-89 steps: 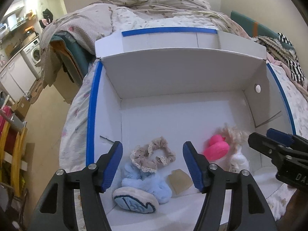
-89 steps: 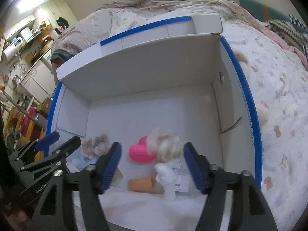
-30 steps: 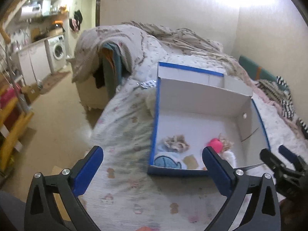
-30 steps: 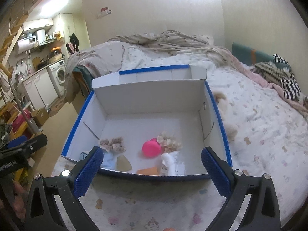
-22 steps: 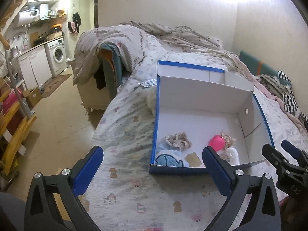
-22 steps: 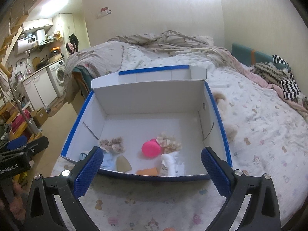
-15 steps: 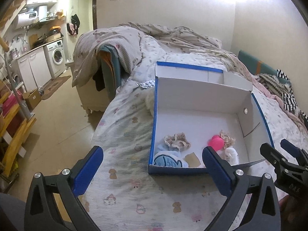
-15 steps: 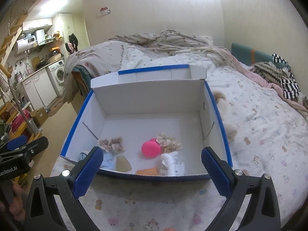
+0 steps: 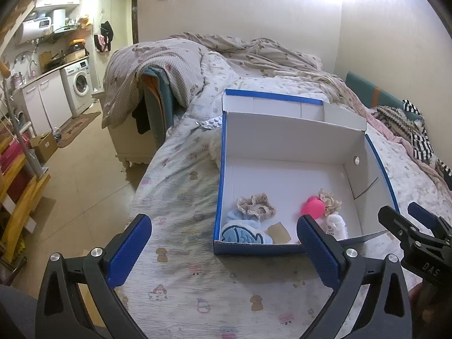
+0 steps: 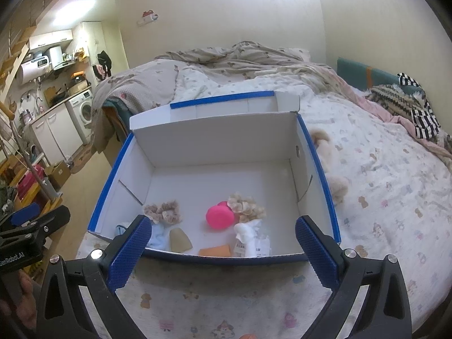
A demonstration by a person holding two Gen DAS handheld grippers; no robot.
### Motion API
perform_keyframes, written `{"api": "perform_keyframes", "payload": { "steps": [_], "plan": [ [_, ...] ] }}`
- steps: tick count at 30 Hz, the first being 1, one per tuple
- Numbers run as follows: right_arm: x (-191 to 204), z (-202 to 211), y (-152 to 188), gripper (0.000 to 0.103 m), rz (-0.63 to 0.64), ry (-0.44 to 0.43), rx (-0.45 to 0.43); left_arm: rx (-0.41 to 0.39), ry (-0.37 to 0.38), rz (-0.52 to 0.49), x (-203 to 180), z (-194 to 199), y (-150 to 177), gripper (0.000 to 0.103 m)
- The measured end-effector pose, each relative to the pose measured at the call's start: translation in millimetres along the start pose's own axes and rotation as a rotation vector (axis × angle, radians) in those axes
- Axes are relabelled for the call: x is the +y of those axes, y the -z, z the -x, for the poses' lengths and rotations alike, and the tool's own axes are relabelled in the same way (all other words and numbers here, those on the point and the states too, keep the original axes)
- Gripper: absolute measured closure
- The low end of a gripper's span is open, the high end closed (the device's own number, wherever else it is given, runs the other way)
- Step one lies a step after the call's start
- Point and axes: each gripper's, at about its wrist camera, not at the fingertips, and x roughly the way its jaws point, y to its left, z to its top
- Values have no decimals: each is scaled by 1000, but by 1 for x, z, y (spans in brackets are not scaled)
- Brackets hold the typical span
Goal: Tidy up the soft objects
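Note:
A white box with blue edges stands open on the bed. Inside lie a beige scrunchie, a blue fish-patterned soft item, a pink round item, a cream frilly scrunchie, a white tagged item, a tan pad and an orange piece. My left gripper and my right gripper are both open and empty, held back in front of the box.
A fluffy cream item lies on the bed right of the box. Rumpled bedding is piled behind it. A striped cloth lies far right. The floor, a washing machine and shelves are to the left.
Both grippers have pulled back and up from inside the box to in front of it, with wider-open jaws. In the last second they barely move. The items stay in the box.

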Motion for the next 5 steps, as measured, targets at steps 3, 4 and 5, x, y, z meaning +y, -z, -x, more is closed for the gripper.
{"api": "perform_keyframes", "payload": {
  "steps": [3,4,5],
  "plan": [
    [0,0,0,0,1,-3,-4,-4,-5,0,-1,0,0,0],
    [1,0,1,0,2,-3,-5,-2,-1,1,-1,0,0,0],
    [0,0,1,0,2,-4,-5,-2,1,0,-1,0,0,0]
  ]
}}
